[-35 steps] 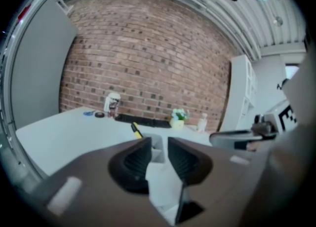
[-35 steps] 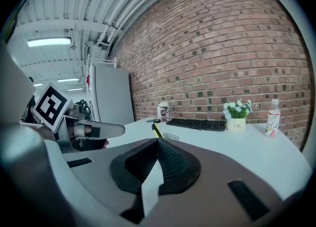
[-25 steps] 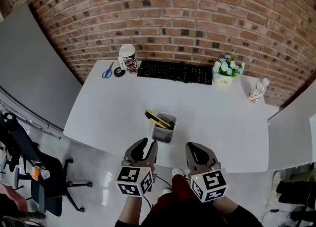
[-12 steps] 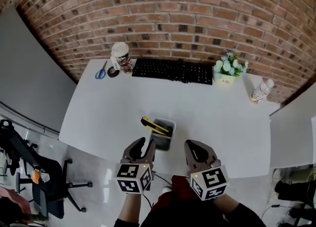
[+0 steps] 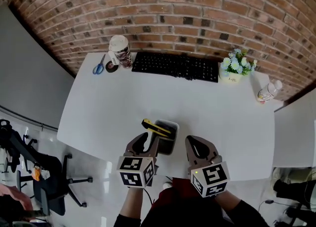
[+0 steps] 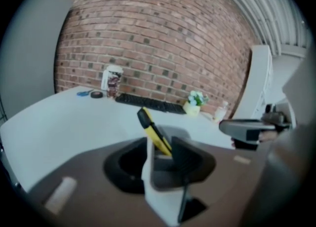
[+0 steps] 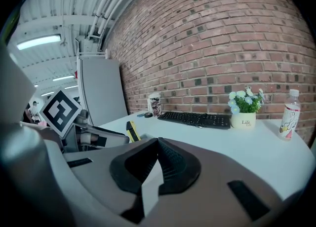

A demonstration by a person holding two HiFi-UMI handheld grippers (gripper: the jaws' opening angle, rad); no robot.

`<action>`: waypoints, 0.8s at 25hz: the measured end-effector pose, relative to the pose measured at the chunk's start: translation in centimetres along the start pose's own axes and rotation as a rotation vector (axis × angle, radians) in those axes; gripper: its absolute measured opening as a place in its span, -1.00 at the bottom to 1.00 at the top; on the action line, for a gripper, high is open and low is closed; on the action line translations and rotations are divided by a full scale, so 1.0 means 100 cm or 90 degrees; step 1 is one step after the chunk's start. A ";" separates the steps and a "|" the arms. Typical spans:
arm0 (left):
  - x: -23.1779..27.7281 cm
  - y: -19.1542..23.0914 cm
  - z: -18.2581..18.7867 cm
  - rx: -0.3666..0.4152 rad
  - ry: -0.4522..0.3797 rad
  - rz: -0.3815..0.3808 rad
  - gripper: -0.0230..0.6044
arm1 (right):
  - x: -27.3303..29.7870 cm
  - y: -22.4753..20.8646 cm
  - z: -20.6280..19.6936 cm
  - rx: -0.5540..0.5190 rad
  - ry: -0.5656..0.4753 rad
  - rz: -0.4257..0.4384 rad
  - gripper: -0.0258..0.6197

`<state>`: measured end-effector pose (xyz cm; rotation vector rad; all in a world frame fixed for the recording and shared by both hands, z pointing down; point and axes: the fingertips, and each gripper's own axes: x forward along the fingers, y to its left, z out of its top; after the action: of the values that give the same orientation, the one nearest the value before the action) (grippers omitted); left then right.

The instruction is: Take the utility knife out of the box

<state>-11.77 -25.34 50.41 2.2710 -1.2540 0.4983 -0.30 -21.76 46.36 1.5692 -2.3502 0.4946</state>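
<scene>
White tabletop fills the head view, set against a brick wall. Near its front edge we see a small dark grey box. The yellow-and-black utility knife stands in it, leaning out over the left rim. Our left tongs sit just short of the box's near left corner. Our right tongs are off to the box's right and apart from it. Well behind, along the wall, lie blue scissors, a tape roll, a paper cup, a black keyboard, a flower pot and a bottle. An office chair stands on the floor to the left.

From the left gripper view, the left tongs are wide and have just been opening. Nothing is pressed between them. The utility knife shows through the gap, tilted left and rising out of the box, whose near wall hides its lower end. The right tongs reach in from the right.

From the right gripper view, the right tongs are drawn together with nothing in them. The utility knife's yellow top pokes up at the left, partly behind the left tongs' marker cube. Beyond are the keyboard, flower pot and bottle.
</scene>
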 end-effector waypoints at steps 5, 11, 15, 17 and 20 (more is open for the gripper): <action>0.012 0.005 0.000 -0.011 0.009 -0.007 -0.42 | 0.010 -0.003 -0.002 0.007 0.012 0.001 -0.90; 0.024 0.008 0.002 -0.010 0.016 -0.011 -0.42 | 0.016 -0.011 -0.007 0.016 0.026 -0.002 -0.90; 0.030 0.009 0.005 -0.011 0.019 -0.014 -0.42 | 0.020 -0.015 -0.011 0.022 0.038 -0.004 -0.90; 0.033 0.009 0.006 -0.008 0.020 -0.014 -0.43 | 0.021 -0.017 -0.012 0.027 0.041 -0.004 -0.90; 0.037 0.008 0.008 -0.003 0.021 -0.012 -0.43 | 0.024 -0.018 -0.012 0.031 0.043 -0.002 -0.90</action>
<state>-10.56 -28.68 51.95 2.2598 -1.2158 0.5227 0.55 -23.90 48.65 1.5521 -2.3017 0.5985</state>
